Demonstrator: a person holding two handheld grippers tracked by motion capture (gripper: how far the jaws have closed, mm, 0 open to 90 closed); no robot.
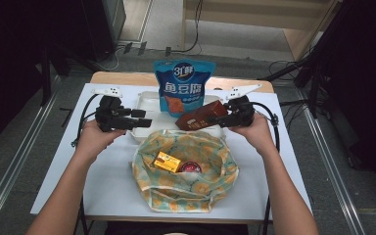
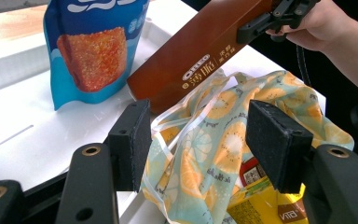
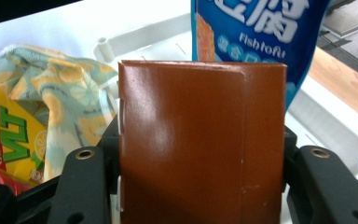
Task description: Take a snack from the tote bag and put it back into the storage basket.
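A long brown biscuit box (image 1: 200, 116) hangs tilted above the far rim of a lemon-print cloth bag (image 1: 183, 171). My right gripper (image 1: 221, 119) is shut on the box's right end, and in the right gripper view the box (image 3: 200, 140) sits clamped between the jaws. My left gripper (image 1: 146, 118) stands open at the bag's far left rim. In the left gripper view the cloth rim (image 2: 200, 140) lies between the spread pads (image 2: 270, 140); I cannot tell if they touch it. Inside the bag lie a yellow drink carton (image 1: 168, 161) and a red item (image 1: 191, 167).
A blue fish-tofu snack pouch (image 1: 184, 85) stands upright in a white tray (image 1: 147, 100) behind the bag. The white table (image 1: 103, 186) reaches to the front edge, with dark floor, cables and stands around it.
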